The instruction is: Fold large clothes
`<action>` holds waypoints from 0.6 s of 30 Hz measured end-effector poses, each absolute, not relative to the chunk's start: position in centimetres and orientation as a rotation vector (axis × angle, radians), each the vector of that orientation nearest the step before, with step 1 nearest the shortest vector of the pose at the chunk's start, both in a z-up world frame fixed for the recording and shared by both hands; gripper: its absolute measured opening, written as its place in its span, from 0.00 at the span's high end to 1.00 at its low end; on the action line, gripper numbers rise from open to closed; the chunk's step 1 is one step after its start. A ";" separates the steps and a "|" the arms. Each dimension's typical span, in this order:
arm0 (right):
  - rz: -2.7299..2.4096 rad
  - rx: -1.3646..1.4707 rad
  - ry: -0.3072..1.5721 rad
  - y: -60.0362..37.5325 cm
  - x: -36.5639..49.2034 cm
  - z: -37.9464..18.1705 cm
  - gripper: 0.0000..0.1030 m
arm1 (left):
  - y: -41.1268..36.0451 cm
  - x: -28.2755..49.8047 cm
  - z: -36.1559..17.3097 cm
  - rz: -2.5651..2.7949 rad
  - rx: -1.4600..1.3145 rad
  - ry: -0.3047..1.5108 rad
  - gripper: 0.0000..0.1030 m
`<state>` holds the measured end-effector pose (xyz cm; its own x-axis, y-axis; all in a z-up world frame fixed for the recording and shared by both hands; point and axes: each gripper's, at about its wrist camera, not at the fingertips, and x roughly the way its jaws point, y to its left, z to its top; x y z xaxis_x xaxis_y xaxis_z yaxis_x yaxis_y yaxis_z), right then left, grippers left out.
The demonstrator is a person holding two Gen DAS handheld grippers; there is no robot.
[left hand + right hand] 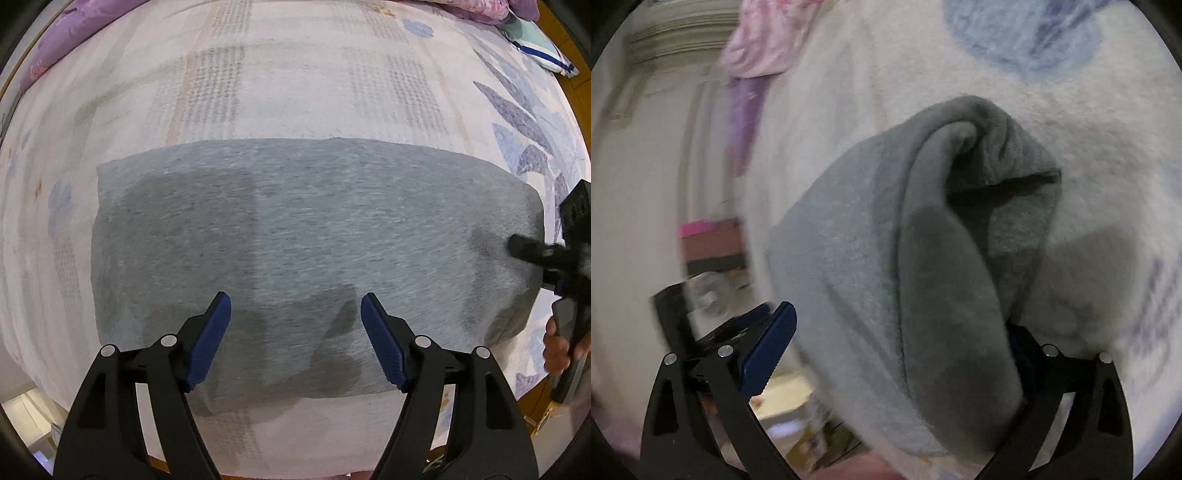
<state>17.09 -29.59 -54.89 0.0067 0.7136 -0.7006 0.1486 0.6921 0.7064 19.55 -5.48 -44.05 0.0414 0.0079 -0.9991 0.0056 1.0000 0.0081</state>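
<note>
- The grey folded garment (295,258) lies flat on the bed (295,74), a wide rectangle close to the near edge of the mattress, with the pale patterned bedspread showing on all sides of it.
- Left gripper (295,314) looks straight down over the near long edge of the garment. Jaws are spread wide, blue pads apart, nothing between them but the cloth surface below. Can't tell if the tips actually touch the fabric, but it's not pinching anything.
- Right gripper (517,247) comes in at the garment's right-hand short edge in the left wrist view, a hand (561,350) wrapped round its handle down by the bed's right edge.
- From the right wrist view, that end of the garment (886,277) shows its stacked folded layers opening like a pocket, and the bundle sits right in the gap of the right gripper (897,332).
- One blue pad (768,347) stands clear to the side, not touching the cloth; the other finger is mostly hidden behind the fabric. So jaws wide, cloth between them, not clamped as far as I can see.
- Purple bedding (66,40) is bunched at the bed's far left corner, and a blue striped pillow (539,48) at the far right corner.
</note>
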 end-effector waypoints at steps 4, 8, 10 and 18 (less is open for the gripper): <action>0.319 0.538 1.572 -26.9 17.5 -53.5 0.46 | -5.0 20.4 -42.9 0.009 0.017 1.509 0.29; 0.192 0.416 1.609 -24.4 18.5 -52.8 0.52 | -5.1 22.0 -41.6 -0.012 0.005 1.486 0.49; 0.129 0.370 1.624 -23.3 18.9 -52.7 0.52 | -5.5 23.1 -41.3 -0.016 0.015 1.491 0.67; 0.036 0.299 1.692 -20.7 21.8 -53.5 0.48 | -6.7 28.2 -40.3 -0.026 0.002 1.518 0.99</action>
<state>21.80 -20.70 -53.48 -0.1127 0.2171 -0.9696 0.1756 0.9648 0.1956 28.19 -6.73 -40.32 0.0521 -0.0158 -0.9985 0.0189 0.9997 -0.0148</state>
